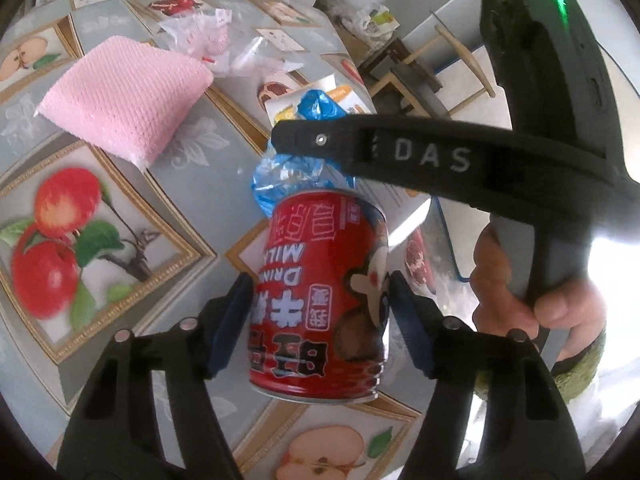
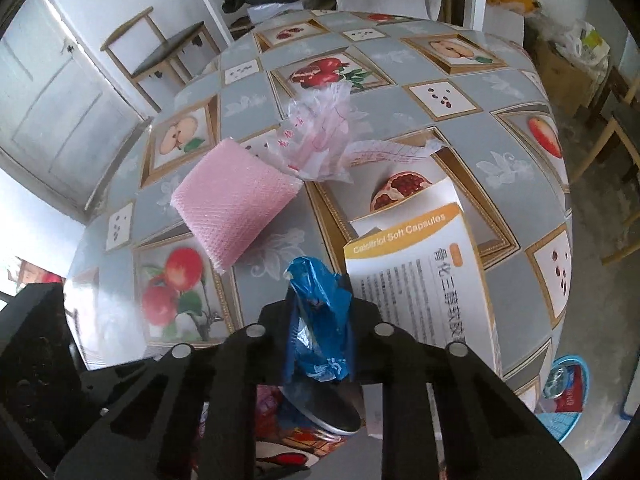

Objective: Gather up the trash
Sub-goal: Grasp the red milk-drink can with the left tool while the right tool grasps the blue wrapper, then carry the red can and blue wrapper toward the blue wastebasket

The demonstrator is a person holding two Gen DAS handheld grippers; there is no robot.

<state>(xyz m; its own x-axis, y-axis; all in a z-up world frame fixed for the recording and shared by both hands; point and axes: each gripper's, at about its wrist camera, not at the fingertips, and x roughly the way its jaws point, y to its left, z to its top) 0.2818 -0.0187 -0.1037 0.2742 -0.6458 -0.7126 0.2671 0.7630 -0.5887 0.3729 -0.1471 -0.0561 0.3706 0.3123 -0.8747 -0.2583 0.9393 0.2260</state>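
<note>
The red milk drink can point(image 1: 320, 292) is the landmark here; it stands on the table with the fruit-pattern tablecloth point(image 1: 192, 208).

Far left of the can, on the cloth, lies a folded pink cloth point(image 1: 124, 96), and behind the pink cloth lies a crumpled clear plastic bag with pink print point(image 1: 216, 36).

The left gripper point(image 1: 320, 304) is around the can. Its blue pads point(image 1: 230, 320) are on the left and right sides of the can, and they seem to touch it, but I cannot tell if they already press on it.

Just behind the can is a blue plastic wrapper point(image 2: 320, 320). The right gripper point(image 2: 320, 312) is closed on this wrapper; in the right wrist view the two fingers pinch it tightly and the wrapper sticks up between them. In the left wrist view one black finger of this gripper crosses above the can.

Behind and to the right of the can lies a white and orange medicine box point(image 2: 420, 272), marked as soft capsules, flat on the table.

To the right of the can, a hand point(image 1: 532, 300) holds the handle of the right gripper.
</note>
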